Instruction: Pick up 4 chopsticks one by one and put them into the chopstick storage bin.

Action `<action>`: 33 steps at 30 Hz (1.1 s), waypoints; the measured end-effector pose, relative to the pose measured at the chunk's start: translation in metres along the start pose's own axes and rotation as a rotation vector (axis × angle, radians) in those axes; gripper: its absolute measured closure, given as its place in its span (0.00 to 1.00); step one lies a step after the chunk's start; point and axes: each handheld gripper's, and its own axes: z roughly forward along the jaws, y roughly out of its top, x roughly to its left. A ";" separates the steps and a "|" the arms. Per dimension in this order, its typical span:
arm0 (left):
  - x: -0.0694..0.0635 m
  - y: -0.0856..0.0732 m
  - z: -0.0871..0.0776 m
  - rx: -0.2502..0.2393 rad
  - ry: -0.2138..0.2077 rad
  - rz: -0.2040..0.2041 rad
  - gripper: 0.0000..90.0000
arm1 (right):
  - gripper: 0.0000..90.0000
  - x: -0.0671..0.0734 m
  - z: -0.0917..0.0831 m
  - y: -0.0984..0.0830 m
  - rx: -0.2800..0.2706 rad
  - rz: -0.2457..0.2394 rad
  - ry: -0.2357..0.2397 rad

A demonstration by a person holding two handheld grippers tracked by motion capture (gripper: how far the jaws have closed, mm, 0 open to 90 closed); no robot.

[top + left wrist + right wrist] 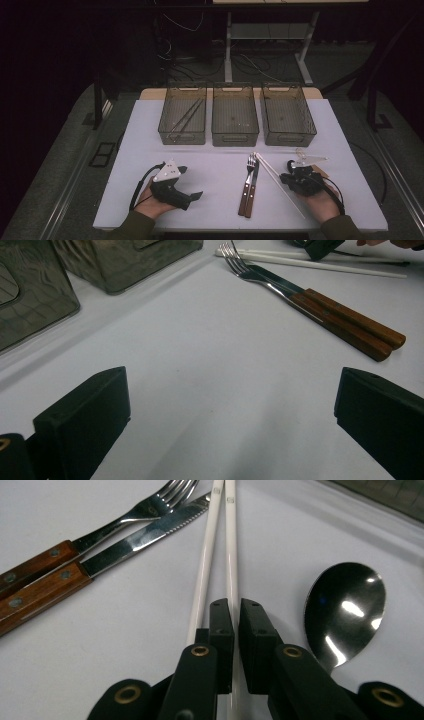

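As cutlery waits to be sorted on a white table (210, 175), the right gripper (235, 611) has its jaws pressed together on one of two white chopsticks (231, 555), which lie side by side just right of a wooden-handled fork (247, 181) and knife (253, 186) and beside a steel spoon (345, 610). Whether its twin, running just outside the left jaw, is caught too cannot be told. The left gripper (230, 410) rests with jaws spread wide over bare tabletop, holding nothing. Three mesh bins stand along the far edge, the left bin (183, 114) already holding dark sticks. The pickup appears under way; the next move likely calls for a level lift toward that bin.
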 end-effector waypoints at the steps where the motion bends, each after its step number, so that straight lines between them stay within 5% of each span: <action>1: 0.000 0.000 0.000 0.000 0.000 0.001 0.00 | 0.95 -0.002 -0.001 0.000 -0.010 -0.006 0.005; 20: 0.000 0.000 0.000 0.002 -0.005 0.003 0.00 | 0.95 -0.023 -0.027 0.010 -0.083 -0.005 0.103; 33: -0.001 0.000 0.000 0.002 -0.011 0.004 0.00 | 0.95 -0.018 -0.029 0.038 -0.121 -0.036 0.187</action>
